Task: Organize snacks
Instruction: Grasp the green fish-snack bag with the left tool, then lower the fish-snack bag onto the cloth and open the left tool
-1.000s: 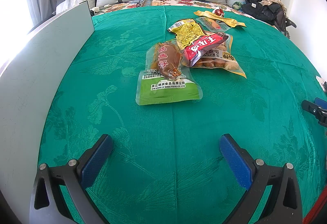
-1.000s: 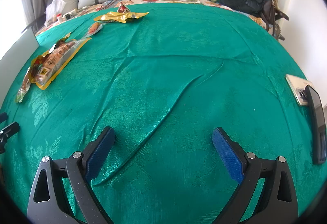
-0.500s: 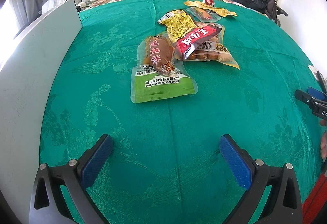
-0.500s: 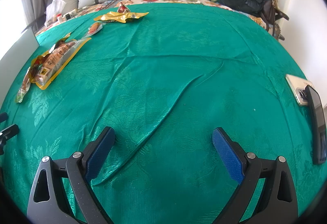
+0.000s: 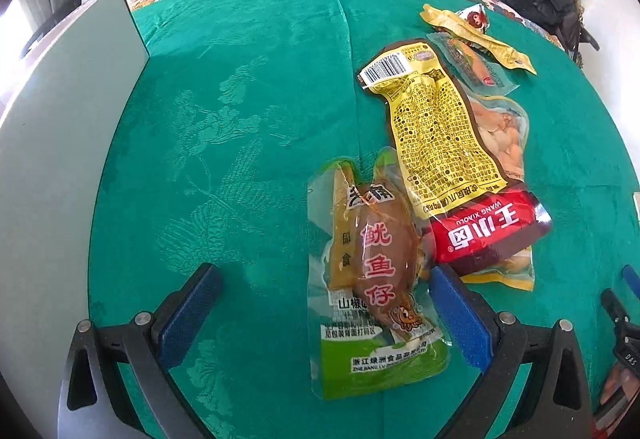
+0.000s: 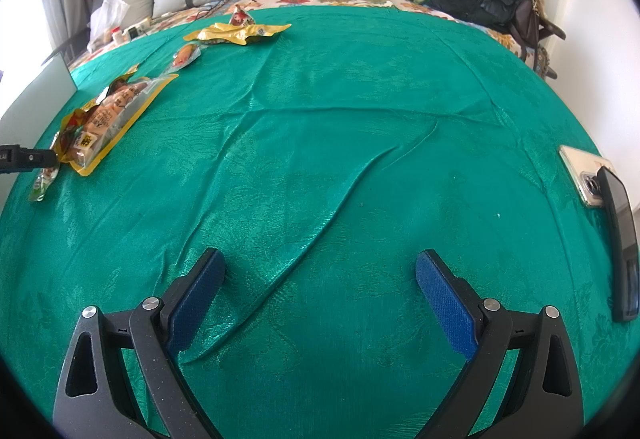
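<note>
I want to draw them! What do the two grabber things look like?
Both look alike. The left gripper and the right gripper each have two black plastic fingers shaped like open triangles, with round silver bolts. Flat blue pads with a fine bumpy texture line the inner faces. No cables or sleeves show.

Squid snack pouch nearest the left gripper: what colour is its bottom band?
Green, with white print. The squid snack pouch shows best in the left wrist view.
</note>
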`<state>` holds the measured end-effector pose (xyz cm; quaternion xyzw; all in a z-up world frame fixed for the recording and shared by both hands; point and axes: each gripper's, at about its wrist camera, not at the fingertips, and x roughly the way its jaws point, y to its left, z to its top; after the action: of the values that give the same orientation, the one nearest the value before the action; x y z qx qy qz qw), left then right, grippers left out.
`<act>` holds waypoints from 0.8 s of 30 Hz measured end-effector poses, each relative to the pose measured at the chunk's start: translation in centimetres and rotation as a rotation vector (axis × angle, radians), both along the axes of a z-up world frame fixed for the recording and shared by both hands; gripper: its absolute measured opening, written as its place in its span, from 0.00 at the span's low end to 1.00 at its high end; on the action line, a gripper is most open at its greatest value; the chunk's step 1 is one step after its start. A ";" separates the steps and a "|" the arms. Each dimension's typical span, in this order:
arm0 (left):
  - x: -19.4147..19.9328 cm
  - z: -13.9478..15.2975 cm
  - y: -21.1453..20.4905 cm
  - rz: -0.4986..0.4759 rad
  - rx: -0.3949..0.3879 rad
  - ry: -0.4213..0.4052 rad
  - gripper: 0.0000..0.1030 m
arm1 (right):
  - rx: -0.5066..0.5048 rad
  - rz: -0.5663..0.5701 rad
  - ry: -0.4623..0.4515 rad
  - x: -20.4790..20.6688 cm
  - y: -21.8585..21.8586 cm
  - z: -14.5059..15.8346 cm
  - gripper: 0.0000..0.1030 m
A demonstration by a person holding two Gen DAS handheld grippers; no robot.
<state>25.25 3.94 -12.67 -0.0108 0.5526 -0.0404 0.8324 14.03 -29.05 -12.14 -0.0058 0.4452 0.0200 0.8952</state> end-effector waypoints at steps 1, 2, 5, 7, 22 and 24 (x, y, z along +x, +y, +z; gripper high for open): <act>0.1 0.0 -0.1 0.002 0.004 -0.015 1.00 | 0.000 0.000 0.000 0.0 0.0 0.0 0.95; 0.2 0.0 -0.1 0.008 0.000 -0.019 1.00 | 0.000 0.000 0.000 0.0 0.0 0.0 0.95; 0.1 -0.1 0.0 0.010 0.000 -0.043 1.00 | 0.000 0.000 0.000 0.0 0.0 0.0 0.95; -0.1 -0.2 0.0 -0.004 0.009 -0.058 1.00 | 0.000 0.000 0.000 0.0 0.0 0.0 0.95; -6.4 0.7 -0.6 -0.019 0.046 -0.112 0.57 | 0.001 0.000 0.000 0.0 0.0 0.0 0.95; -8.5 0.8 -0.2 0.014 0.045 -0.106 0.58 | 0.000 0.000 0.000 0.0 0.0 0.0 0.95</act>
<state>16.73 3.77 -11.92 0.0062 0.5082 -0.0225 0.8609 14.00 -29.05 -12.14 -0.0056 0.4451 0.0202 0.8952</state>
